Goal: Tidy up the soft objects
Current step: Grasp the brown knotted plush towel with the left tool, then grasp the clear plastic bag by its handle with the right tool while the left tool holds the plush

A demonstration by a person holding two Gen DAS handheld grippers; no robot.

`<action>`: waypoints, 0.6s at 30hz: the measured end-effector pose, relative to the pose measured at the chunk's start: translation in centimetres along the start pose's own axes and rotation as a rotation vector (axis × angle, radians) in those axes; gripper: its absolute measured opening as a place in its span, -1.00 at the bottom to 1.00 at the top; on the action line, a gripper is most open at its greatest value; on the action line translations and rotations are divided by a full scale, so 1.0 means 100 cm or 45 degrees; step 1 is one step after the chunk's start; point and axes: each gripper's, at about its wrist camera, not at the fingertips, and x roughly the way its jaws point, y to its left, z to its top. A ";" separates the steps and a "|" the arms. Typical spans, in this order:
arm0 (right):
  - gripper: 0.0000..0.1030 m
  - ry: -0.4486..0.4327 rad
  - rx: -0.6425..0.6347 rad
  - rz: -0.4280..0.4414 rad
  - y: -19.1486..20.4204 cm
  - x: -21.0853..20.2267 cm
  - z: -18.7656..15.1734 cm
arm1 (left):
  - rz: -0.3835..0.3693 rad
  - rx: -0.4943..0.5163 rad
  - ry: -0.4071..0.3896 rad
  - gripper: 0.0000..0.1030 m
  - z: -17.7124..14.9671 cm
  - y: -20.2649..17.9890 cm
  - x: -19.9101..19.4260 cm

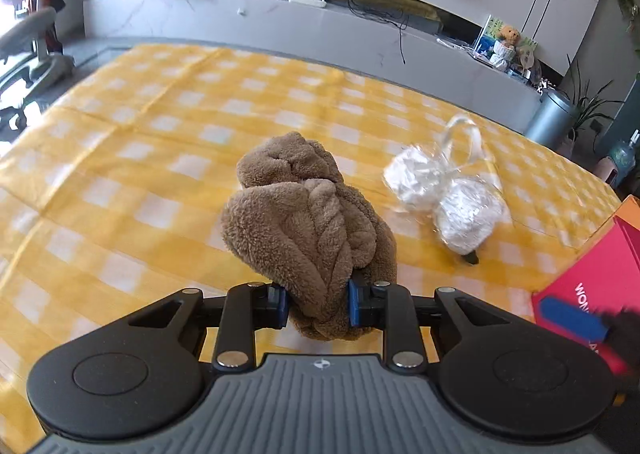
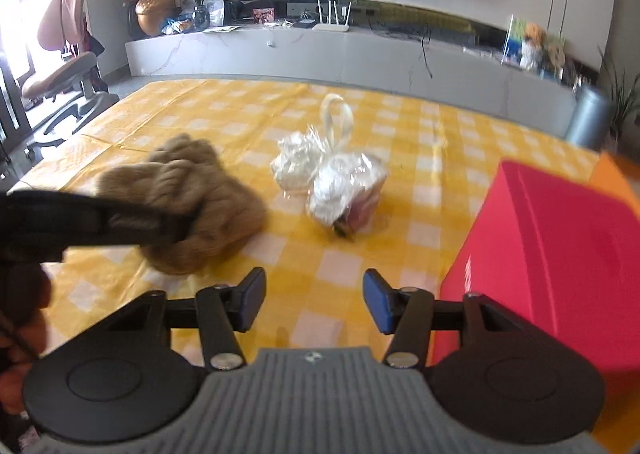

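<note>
A brown fluffy plush cloth (image 1: 304,221) lies bunched on the yellow checked tablecloth (image 1: 160,101). My left gripper (image 1: 318,304) is shut on its near end, the blue pads pressing into the fleece from both sides. The right wrist view shows the same brown cloth (image 2: 224,205) at the left with the left gripper's black finger across it. A clear plastic bag of white soft items (image 1: 448,193) rests to the right of the cloth, also seen as the bag (image 2: 332,173) mid-table. My right gripper (image 2: 314,304) stands open over bare tablecloth, nothing between its pads.
A red box (image 2: 552,254) stands at the right, close beside my right gripper; its corner (image 1: 592,282) shows in the left wrist view. An office chair (image 2: 68,73) stands left of the table. A long white media cabinet (image 2: 320,49) runs behind.
</note>
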 end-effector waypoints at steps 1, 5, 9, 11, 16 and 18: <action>0.27 -0.007 -0.014 -0.024 0.002 0.003 0.003 | -0.006 0.000 -0.010 -0.42 0.001 0.002 -0.001; 0.42 -0.051 -0.050 -0.121 0.011 0.018 0.015 | 0.010 0.043 -0.075 -0.42 0.004 0.002 -0.003; 0.42 -0.068 -0.060 -0.183 0.013 0.037 0.026 | 0.018 0.057 -0.092 -0.41 0.006 0.005 0.004; 0.43 -0.064 -0.052 -0.204 0.011 0.046 0.032 | 0.003 0.055 -0.083 -0.41 0.007 0.006 0.008; 0.67 -0.018 -0.037 -0.235 0.010 0.070 0.039 | -0.009 0.052 -0.075 -0.41 0.008 0.005 0.016; 0.70 -0.013 -0.043 -0.240 0.010 0.078 0.040 | -0.008 0.050 -0.066 -0.41 0.007 0.005 0.018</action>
